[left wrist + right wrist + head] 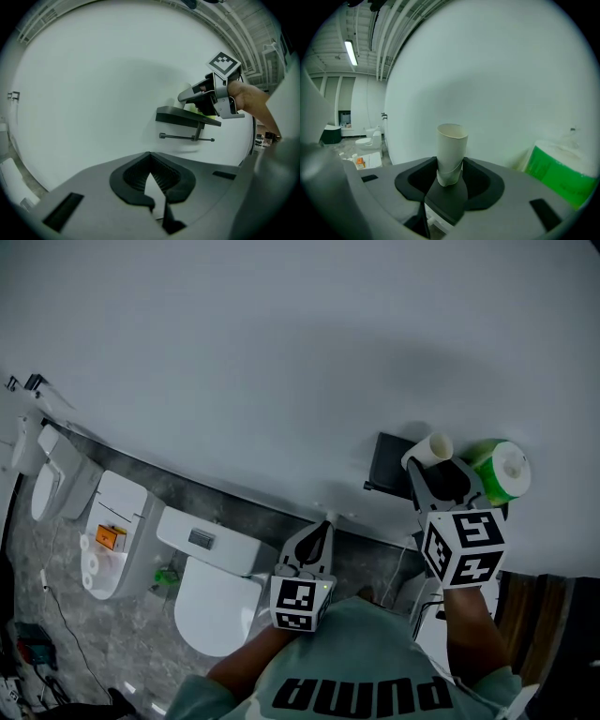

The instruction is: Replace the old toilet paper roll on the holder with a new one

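Note:
My right gripper (436,460) is shut on an empty cardboard toilet paper tube (429,448), which stands upright between its fingers (451,150), close to the white wall. It hovers over the black wall holder's shelf (386,465). A new roll in green wrapping (502,472) lies on that shelf just to the right of the gripper (560,176). In the left gripper view the holder's bar (185,137) under the shelf (187,117) is bare. My left gripper (317,538) is lower and to the left, its jaws meeting at the tips (150,154) with nothing in them.
A white toilet (211,601) stands below the left gripper, with a white bin holding an orange item (112,540) and another toilet (47,484) farther left. A wooden door (548,615) is at the right. The plain white wall (281,352) fills the view ahead.

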The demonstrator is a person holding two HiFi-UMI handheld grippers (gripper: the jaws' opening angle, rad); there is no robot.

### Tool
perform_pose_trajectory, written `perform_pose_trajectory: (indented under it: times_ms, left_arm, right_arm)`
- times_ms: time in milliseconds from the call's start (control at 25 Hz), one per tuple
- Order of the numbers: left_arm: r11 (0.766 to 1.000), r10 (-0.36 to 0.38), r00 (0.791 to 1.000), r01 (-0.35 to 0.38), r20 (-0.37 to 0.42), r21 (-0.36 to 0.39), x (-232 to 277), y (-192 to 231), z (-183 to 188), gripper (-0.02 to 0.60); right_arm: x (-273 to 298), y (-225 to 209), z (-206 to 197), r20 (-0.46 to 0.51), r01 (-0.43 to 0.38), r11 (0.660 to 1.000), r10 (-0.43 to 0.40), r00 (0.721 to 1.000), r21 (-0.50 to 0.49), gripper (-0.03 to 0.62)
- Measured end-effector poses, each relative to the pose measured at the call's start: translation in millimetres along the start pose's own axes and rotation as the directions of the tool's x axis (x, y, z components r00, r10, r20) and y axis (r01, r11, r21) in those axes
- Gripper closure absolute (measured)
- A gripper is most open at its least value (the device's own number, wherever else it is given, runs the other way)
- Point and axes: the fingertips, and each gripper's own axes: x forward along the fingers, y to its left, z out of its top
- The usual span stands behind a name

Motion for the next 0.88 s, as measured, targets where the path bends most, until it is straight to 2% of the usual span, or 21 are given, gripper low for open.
perform_pose_trajectory:
  times_ms: [480, 680, 880]
  left_arm:
    - [0.999, -0.041, 0.999, 0.041, -0.008, 0.021, 13, -11, 4, 0.577]
    - [0.996, -0.076, 0.997, 0.077, -0.011, 0.043, 20, -24, 8, 0.577]
    - [0.987, -0.143, 0.989, 0.145, -0.024, 0.075, 31, -47, 9, 0.577]
  right_arm:
    - [-8, -1, 5, 0.030, -0.018, 1.000, 0.017, 0.999, 0.008, 0.407]
    - [-29, -8, 13, 0.090, 0.004, 1.000, -0.006, 0.996, 0.020, 0.407]
    - [-61, -21, 17, 0.155, 0.065, 0.998, -0.066, 0.986, 0.011, 0.407]
